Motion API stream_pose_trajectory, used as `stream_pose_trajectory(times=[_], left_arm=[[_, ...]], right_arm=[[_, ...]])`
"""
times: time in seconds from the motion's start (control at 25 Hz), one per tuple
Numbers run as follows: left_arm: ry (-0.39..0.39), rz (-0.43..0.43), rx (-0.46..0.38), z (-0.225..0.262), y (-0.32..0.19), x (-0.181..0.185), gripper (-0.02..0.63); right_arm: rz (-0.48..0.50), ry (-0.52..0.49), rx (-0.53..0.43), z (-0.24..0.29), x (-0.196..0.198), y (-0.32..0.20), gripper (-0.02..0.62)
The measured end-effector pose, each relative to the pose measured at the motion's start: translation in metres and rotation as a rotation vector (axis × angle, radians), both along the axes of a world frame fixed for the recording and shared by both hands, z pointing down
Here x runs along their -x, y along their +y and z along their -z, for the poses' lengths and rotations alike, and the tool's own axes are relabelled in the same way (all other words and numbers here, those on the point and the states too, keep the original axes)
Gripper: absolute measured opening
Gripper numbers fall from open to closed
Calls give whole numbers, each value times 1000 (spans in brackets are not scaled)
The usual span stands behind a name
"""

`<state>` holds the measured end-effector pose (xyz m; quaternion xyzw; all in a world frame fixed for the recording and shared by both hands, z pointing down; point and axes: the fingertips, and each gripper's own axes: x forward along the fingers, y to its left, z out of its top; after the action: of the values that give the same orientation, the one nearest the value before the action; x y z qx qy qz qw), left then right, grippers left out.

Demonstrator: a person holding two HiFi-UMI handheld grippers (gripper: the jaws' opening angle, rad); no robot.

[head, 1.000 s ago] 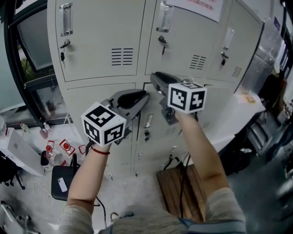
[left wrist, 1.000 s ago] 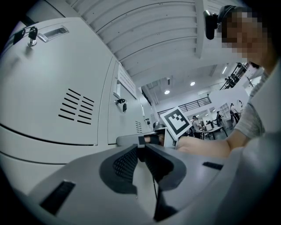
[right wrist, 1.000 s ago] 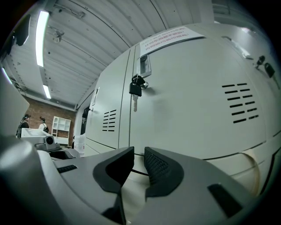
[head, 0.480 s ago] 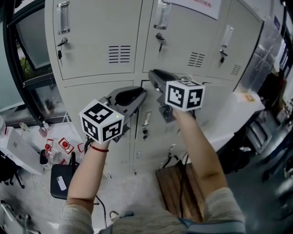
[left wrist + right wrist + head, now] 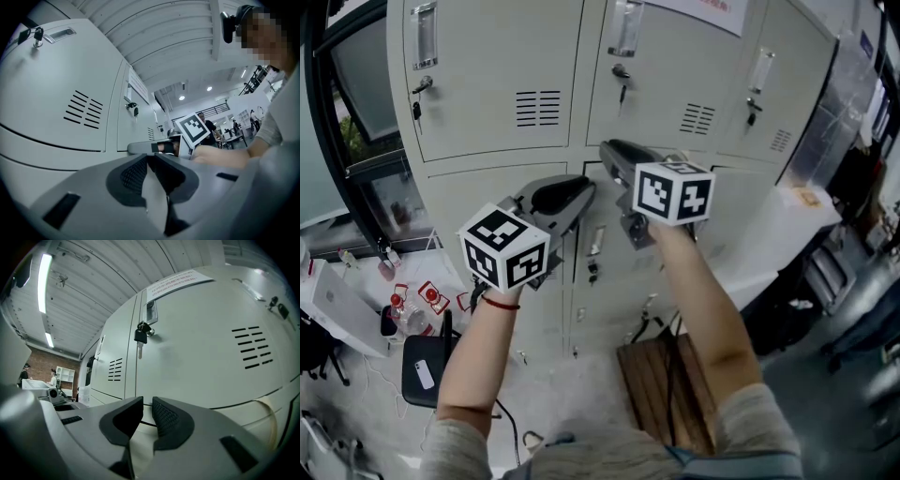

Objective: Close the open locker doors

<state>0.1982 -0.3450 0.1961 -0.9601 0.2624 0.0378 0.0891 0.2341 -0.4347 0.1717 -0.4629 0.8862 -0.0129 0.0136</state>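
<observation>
A grey bank of lockers [image 5: 487, 141] fills the head view from 9 to 2 o'clock, with its doors [image 5: 492, 80] set in rows. The three upper doors lie flush, each with keys [image 5: 620, 77] hanging in its lock, and a paper notice [image 5: 698, 11] is stuck on at 12 o'clock. The middle-row doors stand just behind the grippers. A dark slit shows at the top left corner of the centre one, and I cannot tell whether that door is ajar. A white counter [image 5: 783, 230] runs out from the lockers at 3 o'clock. A wooden board [image 5: 656, 384] lies on the floor at 6 o'clock and a black chair [image 5: 427, 375] stands at 8 o'clock. Both grippers are held about level at the centre, side by side, pointing at the middle-row doors. The left gripper [image 5: 149, 158] sits at 8 o'clock of the right gripper [image 5: 147, 404]. Whether either touches a door cannot be told. The left fingers [image 5: 133, 176] meet at their tips with nothing between them. The right fingers [image 5: 168, 420] stand a narrow gap apart, empty, with the locker face showing through. A red band [image 5: 499, 305] circles the left wrist.
</observation>
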Motion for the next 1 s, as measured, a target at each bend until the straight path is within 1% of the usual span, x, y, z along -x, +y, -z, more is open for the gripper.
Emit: stream_pose_trajectory(times=[0.2,0.44,0.72,1.0], left_arm=[[3,3,1,0,0,-2,40],[13,-2,-4,0,5,-8,40],[16,-3,-29,-11,27,-10,40],[17,-3,-47,-28,62,-21,40]], right_arm=[[4,-11,-8,0,-5,4,54],[38,-12,-33,-1,-7,22,54],[73,12,-117,-7,-17,69,52],[141,19,-155,-34,-23,123,52]])
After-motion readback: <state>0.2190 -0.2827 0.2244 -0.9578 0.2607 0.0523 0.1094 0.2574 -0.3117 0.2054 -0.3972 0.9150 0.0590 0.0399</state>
